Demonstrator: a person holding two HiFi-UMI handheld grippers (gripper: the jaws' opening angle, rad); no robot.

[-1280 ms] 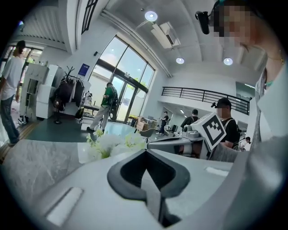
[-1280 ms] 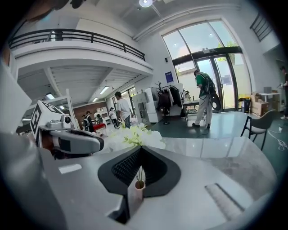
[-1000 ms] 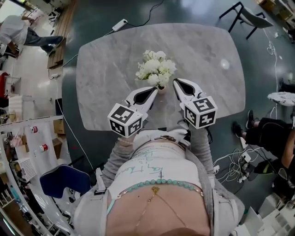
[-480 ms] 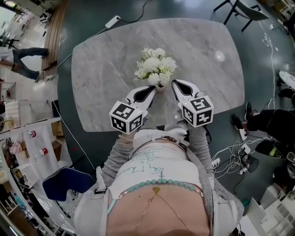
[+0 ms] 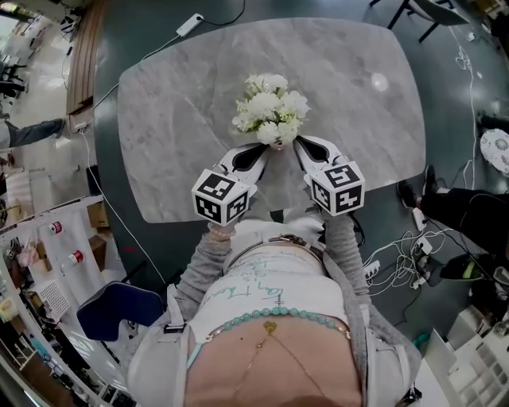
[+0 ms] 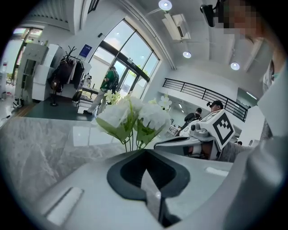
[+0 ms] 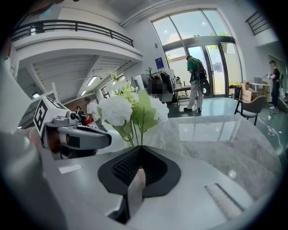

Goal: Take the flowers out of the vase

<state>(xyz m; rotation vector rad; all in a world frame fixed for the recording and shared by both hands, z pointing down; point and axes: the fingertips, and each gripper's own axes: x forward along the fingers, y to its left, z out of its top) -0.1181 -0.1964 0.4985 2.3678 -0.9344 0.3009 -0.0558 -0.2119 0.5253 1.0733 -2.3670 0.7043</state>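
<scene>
A bunch of white flowers (image 5: pixel 270 114) with green leaves stands in a small vase (image 5: pixel 275 146) near the middle of the grey marble table (image 5: pixel 175 119); the blooms hide most of the vase. My left gripper (image 5: pixel 264 149) is shut and empty, its tip just left of the vase. My right gripper (image 5: pixel 298 143) is shut and empty too, its tip just right of the vase. In the left gripper view the flowers (image 6: pixel 134 117) rise just beyond the closed tip (image 6: pixel 144 151). The right gripper view shows the stems (image 7: pixel 137 130) right behind its closed tip (image 7: pixel 140 147).
A bright round spot (image 5: pixel 379 82) lies on the table's far right part. On the floor are a power strip (image 5: pixel 189 24), a dark chair (image 5: pixel 417 12), cables (image 5: pixel 398 274) and a blue seat (image 5: pixel 119 310). A seated person's legs (image 5: pixel 461 211) are at the right.
Both grippers have edged a little forward and closer together, so their tips now flank the vase. Both stay shut. The flowers have not moved on the table.
</scene>
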